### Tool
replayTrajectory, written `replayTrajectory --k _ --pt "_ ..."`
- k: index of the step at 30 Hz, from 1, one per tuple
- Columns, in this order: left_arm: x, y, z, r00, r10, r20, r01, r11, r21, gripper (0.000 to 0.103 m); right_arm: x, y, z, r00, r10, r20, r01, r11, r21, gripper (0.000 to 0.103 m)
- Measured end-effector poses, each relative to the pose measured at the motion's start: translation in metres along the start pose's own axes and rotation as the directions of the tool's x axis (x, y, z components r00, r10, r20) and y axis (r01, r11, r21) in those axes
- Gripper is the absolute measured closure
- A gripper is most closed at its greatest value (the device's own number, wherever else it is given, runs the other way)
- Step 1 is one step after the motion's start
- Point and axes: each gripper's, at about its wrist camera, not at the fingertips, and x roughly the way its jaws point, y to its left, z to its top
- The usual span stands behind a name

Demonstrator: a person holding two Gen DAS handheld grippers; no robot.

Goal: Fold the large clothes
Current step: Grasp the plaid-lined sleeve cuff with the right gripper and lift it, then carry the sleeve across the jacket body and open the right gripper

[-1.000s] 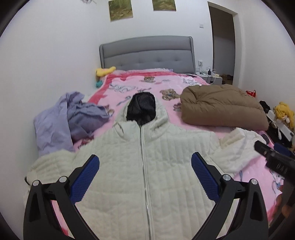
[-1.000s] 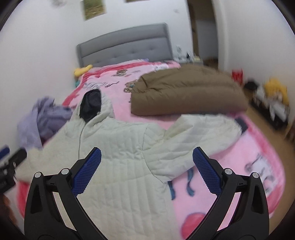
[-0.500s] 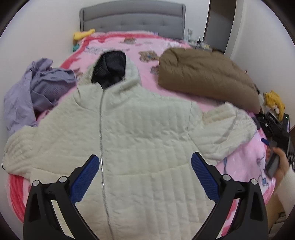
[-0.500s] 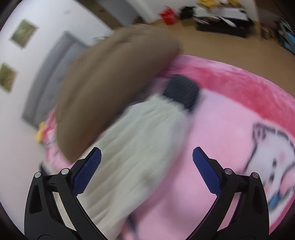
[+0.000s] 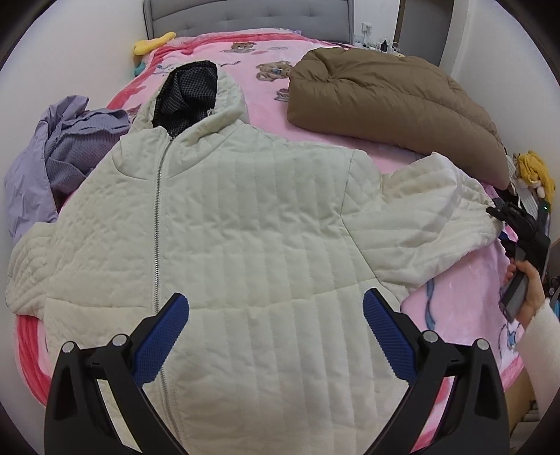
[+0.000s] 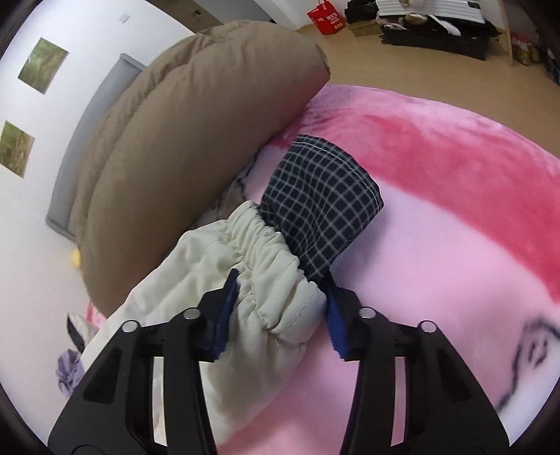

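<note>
A cream quilted hooded jacket [image 5: 245, 217] lies zipped and face up on the pink blanket [image 5: 465, 280], both sleeves spread out. My left gripper [image 5: 276, 315] hovers open over the jacket's lower front, nothing between its blue pads. My right gripper [image 6: 280, 304] is closing its jaws around the gathered cuff [image 6: 273, 259] of the jacket's right-hand sleeve, and both pads press on the bunched fabric. A dark checked lining [image 6: 322, 203] sticks out past the cuff. In the left wrist view the right gripper [image 5: 504, 215] sits at the sleeve's end, held by a hand [image 5: 528, 290].
A folded brown padded coat [image 5: 385, 101] lies just behind the held sleeve. A heap of purple clothes [image 5: 52, 154] sits at the bed's left edge. The grey headboard [image 5: 245, 14] is at the back; a yellow-haired doll [image 5: 535, 171] and clutter lie beyond the right edge.
Both grippers have dropped toward the bed and tipped down. The right one swung out to the sleeve end, rolled, and went from wide open to closed around the cuff.
</note>
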Motion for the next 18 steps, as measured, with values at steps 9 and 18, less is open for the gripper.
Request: replayTrajectory --k 9,18 --pt "-0.012 0.023 0.017 0.999 -0.008 0.036 0.011 0.996 -0.085 0.005 -0.144 0.076 -0.013 0.973 0.139 0.185 -0.108 0.980 -0.166 0.070" --pt "-0.011 0.098 0.020 0.993 -0.084 0.084 0.093 0.989 -0.115 0.005 -0.247 0.279 -0.123 0.933 0.358 0.050 -0.250 0.740 -0.624 0.078"
